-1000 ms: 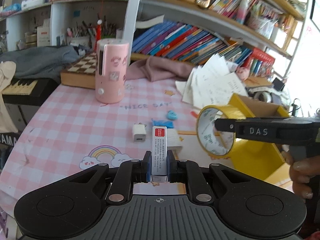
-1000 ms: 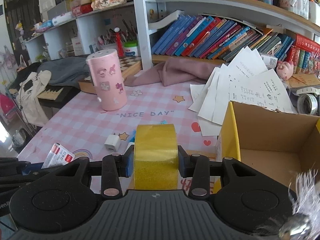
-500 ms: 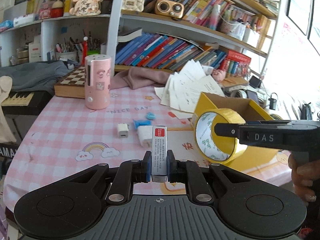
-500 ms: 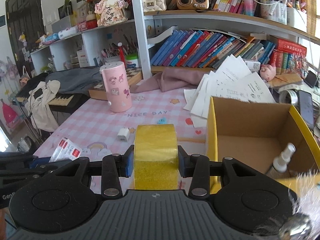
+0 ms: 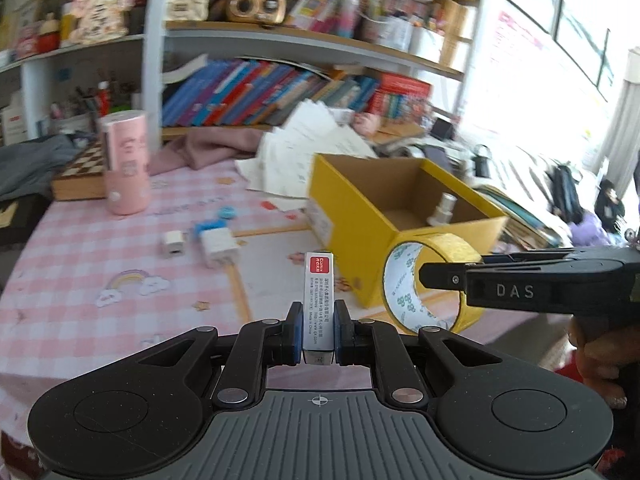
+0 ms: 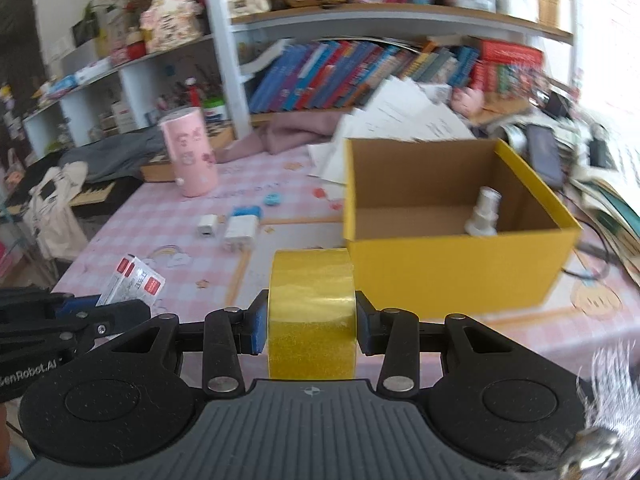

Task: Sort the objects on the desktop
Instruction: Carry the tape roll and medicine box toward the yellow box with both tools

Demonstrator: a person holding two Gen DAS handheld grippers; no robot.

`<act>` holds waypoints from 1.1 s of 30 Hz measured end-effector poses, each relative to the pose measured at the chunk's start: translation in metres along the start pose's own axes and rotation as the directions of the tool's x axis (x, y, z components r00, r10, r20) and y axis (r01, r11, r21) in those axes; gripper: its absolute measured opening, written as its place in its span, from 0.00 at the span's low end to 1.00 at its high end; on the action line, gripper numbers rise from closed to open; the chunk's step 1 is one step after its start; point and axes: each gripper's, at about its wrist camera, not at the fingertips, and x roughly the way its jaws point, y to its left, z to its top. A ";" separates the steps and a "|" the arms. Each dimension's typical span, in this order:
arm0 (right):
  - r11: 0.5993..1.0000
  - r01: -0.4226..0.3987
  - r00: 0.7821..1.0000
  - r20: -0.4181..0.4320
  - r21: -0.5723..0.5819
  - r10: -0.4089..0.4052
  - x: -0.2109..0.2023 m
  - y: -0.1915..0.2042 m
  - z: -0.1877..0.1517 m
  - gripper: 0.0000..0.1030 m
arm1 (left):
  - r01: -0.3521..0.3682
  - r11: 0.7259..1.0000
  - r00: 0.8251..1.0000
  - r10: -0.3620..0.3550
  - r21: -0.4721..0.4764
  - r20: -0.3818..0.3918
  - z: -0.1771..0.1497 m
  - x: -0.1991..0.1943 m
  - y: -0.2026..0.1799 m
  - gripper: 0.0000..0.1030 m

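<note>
Both hands carry things near the yellow box
Left gripper jaws pinch a small white box; right gripper jaws pinch a yellow tape roll

Yellow tape roll held on edge, clamped across its width; slim white-and-red staple box held upright; open yellow cardboard box just ahead on the table.
</note>
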 end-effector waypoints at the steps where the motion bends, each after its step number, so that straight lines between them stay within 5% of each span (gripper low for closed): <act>1: 1.000 0.011 1.000 -0.001 0.012 -0.011 -0.003 -0.004 -0.002 0.38 | 0.011 1.000 1.000 -0.011 0.009 -0.001 0.000 0.001 -0.004 0.13; 33: 0.960 0.207 0.978 -0.040 0.187 -0.203 -0.030 -0.119 -0.012 0.38 | 0.219 0.964 0.976 -0.214 0.154 -0.048 0.032 0.067 -0.095 0.13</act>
